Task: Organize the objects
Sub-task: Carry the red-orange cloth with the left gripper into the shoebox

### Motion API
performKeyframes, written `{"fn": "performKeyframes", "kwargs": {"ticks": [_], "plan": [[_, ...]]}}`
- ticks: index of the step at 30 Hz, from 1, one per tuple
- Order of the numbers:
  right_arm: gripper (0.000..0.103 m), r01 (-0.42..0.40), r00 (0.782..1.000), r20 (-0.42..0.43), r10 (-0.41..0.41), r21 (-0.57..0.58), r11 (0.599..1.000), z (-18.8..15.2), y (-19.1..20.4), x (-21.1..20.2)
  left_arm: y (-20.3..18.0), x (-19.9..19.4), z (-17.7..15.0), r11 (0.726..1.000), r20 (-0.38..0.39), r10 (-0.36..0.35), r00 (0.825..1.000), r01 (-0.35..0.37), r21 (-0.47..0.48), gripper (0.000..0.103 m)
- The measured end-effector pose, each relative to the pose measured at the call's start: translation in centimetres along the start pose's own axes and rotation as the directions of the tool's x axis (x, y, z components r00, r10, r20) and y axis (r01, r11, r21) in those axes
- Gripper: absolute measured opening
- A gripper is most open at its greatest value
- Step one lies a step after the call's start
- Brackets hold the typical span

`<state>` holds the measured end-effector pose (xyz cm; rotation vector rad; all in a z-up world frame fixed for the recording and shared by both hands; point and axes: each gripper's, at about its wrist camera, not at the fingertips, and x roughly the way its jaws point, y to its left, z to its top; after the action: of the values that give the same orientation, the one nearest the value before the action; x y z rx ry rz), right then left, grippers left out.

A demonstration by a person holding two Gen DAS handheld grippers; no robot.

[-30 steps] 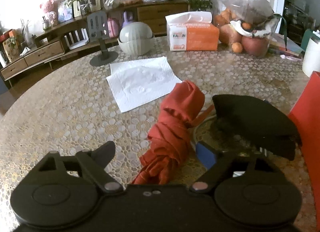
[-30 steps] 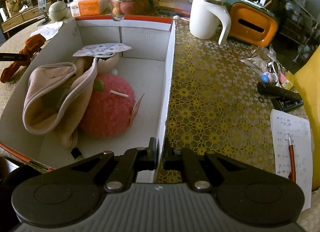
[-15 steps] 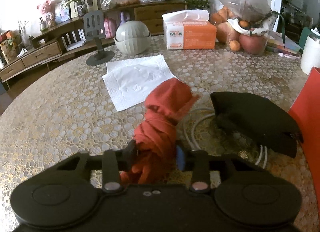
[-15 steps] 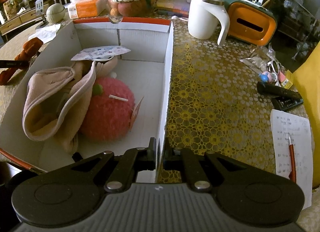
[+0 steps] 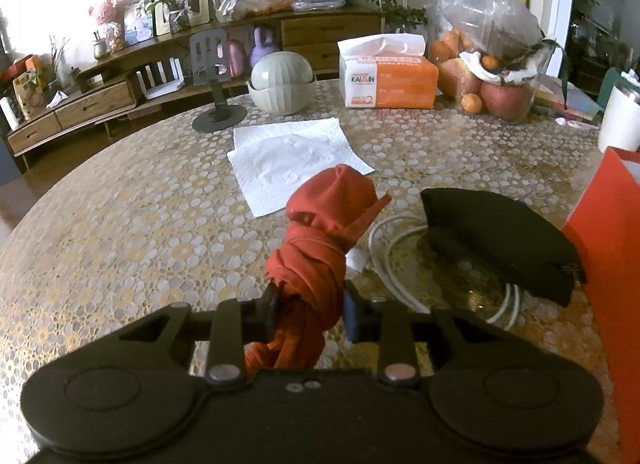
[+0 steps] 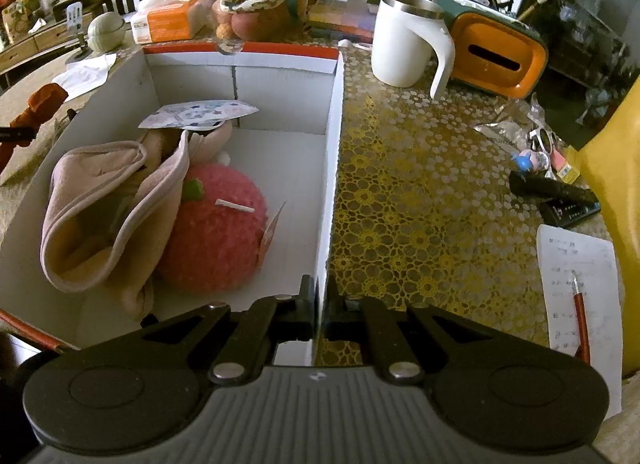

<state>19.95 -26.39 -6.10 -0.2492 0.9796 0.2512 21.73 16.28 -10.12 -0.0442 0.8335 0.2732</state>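
Observation:
A knotted red cloth (image 5: 320, 248) stands up off the patterned table, and my left gripper (image 5: 308, 308) has its jaws closing on the cloth's lower part, both pads pressing it. In the right wrist view the same red cloth (image 6: 42, 106) shows at the far left. A black pouch (image 5: 500, 236) lies to its right on a white cable (image 5: 384, 252). My right gripper (image 6: 320, 300) is shut on the right wall of the white cardboard box (image 6: 332, 168). Inside the box lie a pink plush ball (image 6: 216, 232) and a beige towel (image 6: 104, 200).
White tissues (image 5: 296, 160), a tissue pack (image 5: 388, 76), a ribbed container (image 5: 282, 82), a phone stand (image 5: 218, 104) and a bag of fruit (image 5: 492, 64) sit farther back. Right of the box stand a white mug (image 6: 408, 44), an orange appliance (image 6: 500, 56), a remote (image 6: 560, 200) and notepaper (image 6: 576, 288).
The left jaws closed from wide open onto the red cloth and raised it a little, uncovering the white cable. The right gripper stayed on the box wall.

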Motion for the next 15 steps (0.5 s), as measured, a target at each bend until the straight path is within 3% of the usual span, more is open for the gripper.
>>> {"fn": "performKeyframes", "kwargs": {"ticks": [9, 15], "plan": [[0.004, 0.002, 1.0, 0.013, -0.002, 0.004, 1.0, -0.2, 0.1, -0.1, -0.9, -4.1, 0.3, 0.999, 0.027, -0.04, 0.999, 0.04, -0.007, 0.028], [0.004, 0.0, 1.0, 0.025, 0.0, -0.005, 1.0, -0.3, 0.3, -0.3, -3.4, -7.7, 1.1, 0.994, 0.059, -0.111, 0.992, 0.11, 0.006, 0.028]]}}
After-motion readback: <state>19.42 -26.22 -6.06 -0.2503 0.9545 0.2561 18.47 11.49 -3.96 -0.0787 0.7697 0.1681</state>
